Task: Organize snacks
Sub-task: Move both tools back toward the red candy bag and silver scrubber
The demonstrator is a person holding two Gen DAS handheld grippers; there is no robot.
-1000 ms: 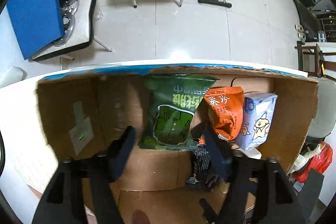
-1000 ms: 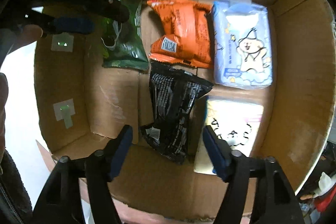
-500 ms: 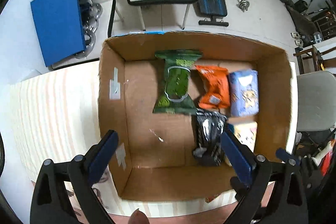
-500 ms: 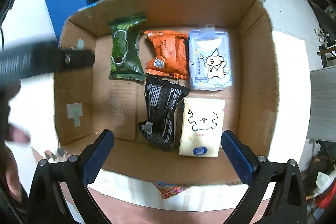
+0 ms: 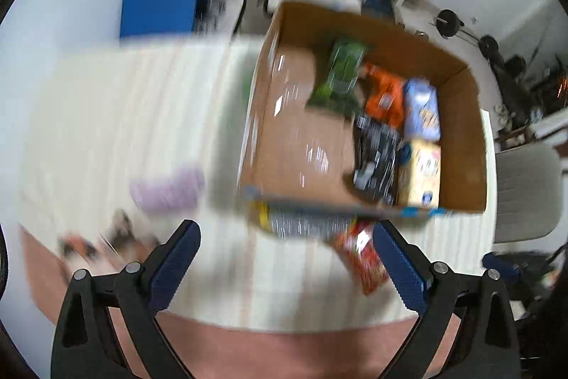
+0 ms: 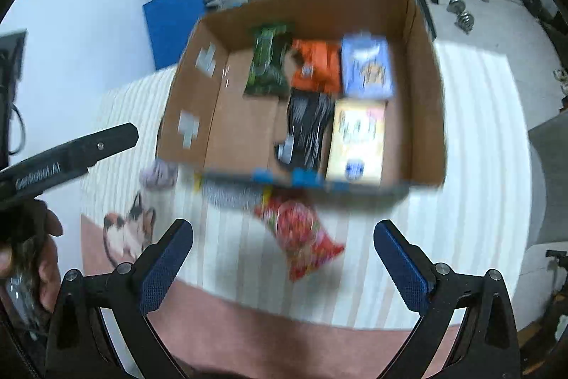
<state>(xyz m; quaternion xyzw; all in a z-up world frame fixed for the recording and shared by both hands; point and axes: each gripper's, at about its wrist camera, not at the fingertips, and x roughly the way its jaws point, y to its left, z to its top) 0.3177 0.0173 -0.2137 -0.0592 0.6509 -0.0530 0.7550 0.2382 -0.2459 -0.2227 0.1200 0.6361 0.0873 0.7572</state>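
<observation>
A cardboard box [image 6: 426, 95] [image 5: 465, 144] stands on a striped cloth. Inside lie a green bag [image 6: 268, 63], an orange bag [image 6: 314, 64], a blue pack [image 6: 367, 68], a black bag [image 6: 307, 126] and a yellow pack [image 6: 355, 141]. In front of the box lie a red snack bag [image 6: 301, 233] [image 5: 364, 254] and a silvery pack [image 6: 234, 192] half under the box edge. My right gripper [image 6: 284, 261] hangs open above the red bag. My left gripper [image 5: 285, 261] is open too, pulled back over the cloth. Both views are blurred.
A small purple packet [image 5: 167, 189] [image 6: 159, 173] lies left of the box. A cat picture [image 6: 127, 229] marks the cloth's corner. A hand [image 6: 25, 251] holds the left tool at the right view's left edge. Chairs, a blue mat and weights stand behind.
Both grippers have risen out of the box and pulled back toward the near table edge. They opened wider and hold nothing. The left one swung leftward.
</observation>
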